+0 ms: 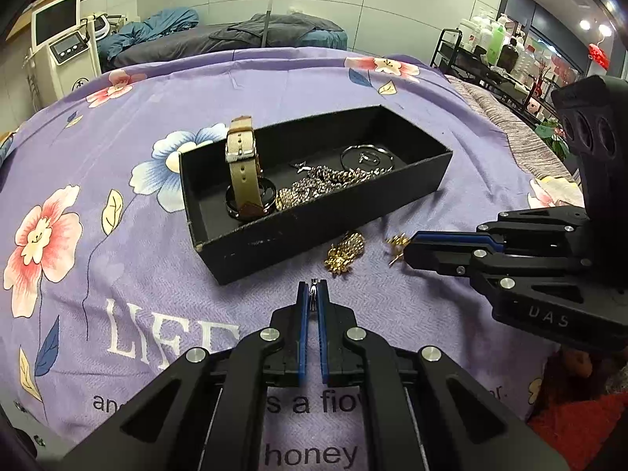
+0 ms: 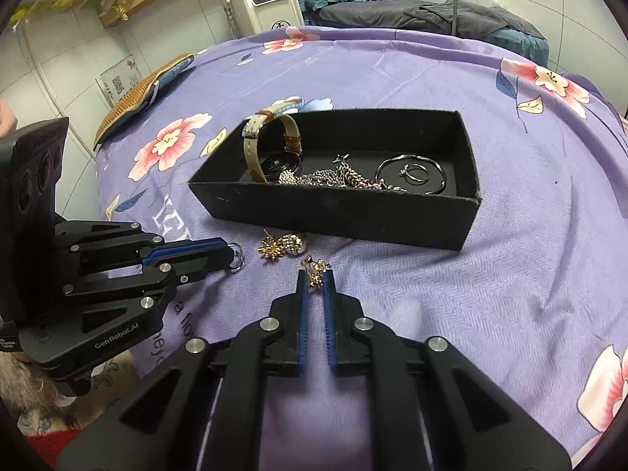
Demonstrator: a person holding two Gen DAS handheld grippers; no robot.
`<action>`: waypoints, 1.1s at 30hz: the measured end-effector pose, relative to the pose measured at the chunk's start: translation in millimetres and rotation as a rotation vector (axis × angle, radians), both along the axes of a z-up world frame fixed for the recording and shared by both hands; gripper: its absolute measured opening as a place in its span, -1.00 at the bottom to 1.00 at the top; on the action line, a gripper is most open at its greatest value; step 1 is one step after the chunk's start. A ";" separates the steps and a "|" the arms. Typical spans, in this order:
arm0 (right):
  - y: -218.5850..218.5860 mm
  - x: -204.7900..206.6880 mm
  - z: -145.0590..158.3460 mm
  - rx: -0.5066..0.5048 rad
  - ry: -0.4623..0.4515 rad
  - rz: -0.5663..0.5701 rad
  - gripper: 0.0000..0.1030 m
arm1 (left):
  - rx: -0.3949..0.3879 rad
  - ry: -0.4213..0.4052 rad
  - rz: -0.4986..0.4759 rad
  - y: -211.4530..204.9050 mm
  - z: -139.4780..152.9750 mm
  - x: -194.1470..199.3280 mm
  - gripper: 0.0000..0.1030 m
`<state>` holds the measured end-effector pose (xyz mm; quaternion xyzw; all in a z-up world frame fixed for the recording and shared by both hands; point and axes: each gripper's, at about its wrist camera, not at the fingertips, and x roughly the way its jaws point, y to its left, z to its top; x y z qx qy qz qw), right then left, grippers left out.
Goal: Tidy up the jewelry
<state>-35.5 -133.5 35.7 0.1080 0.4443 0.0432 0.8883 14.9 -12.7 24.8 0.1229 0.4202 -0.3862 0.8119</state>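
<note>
A small silver ring [image 1: 313, 294] is being pinched on edge at the very tips of the left gripper [image 1: 313, 288], whose jaws are drawn narrow around it. A gold earring [image 2: 315, 269] is being caught between the tips of the right gripper [image 2: 315, 274], jaws likewise nearly closed, though the earring is being held only by its edge and part of it is still resting on the purple bedspread [image 2: 510, 255]. A second gold earring [image 2: 280, 248] is lying loose on the bedspread just in front of the black box [image 2: 341, 216], between the two grippers. Inside the box a watch [image 2: 267, 145], a heap of chains [image 2: 333, 178], a bangle [image 2: 412, 174] and a ring are already being kept.

Both grips are judged shallow. The ring could be flicked out sideways if it is tilted during the lift, and the earring's post could snag in the woven fabric and be pulled free. Either piece could be dropped short of the box wall and lost in the folds.
</note>
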 end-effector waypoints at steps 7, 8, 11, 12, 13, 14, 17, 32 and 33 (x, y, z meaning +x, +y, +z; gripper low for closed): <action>3.0 -1.8 13.1 -0.013 -0.029 0.007 -0.92 | -0.022 -0.039 0.002 -1.5 18.1 -0.2 -0.91; 2.7 -2.2 14.2 -0.009 -0.032 0.006 -0.93 | -0.032 -0.035 0.004 -0.5 20.8 1.2 -0.91; 1.3 -2.0 17.7 -0.012 -0.041 0.006 -0.93 | -0.047 -0.054 0.008 0.5 30.2 2.5 -0.91; -0.6 -1.8 17.7 -0.010 -0.039 -0.005 -0.93 | -0.053 -0.061 0.009 0.9 34.1 3.4 -0.91; -2.9 -1.8 17.0 0.001 -0.035 -0.014 -0.92 | -0.059 -0.065 0.010 0.6 36.8 4.5 -0.91; -4.6 -1.6 16.4 0.010 -0.033 -0.020 -0.92 | -0.064 -0.073 0.010 -0.4 40.3 5.6 -0.91; -7.3 -2.4 15.0 0.005 -0.037 -0.042 -0.92 | -0.074 -0.092 0.007 -4.2 47.0 8.8 -0.91; -29.9 23.5 42.7 -0.005 -0.110 -0.099 -0.92 | -0.050 -0.142 0.002 -43.4 48.5 39.1 -0.91; -31.3 26.7 40.8 -0.007 -0.103 -0.102 -0.91 | -0.044 -0.144 0.003 -44.0 47.7 39.9 -0.86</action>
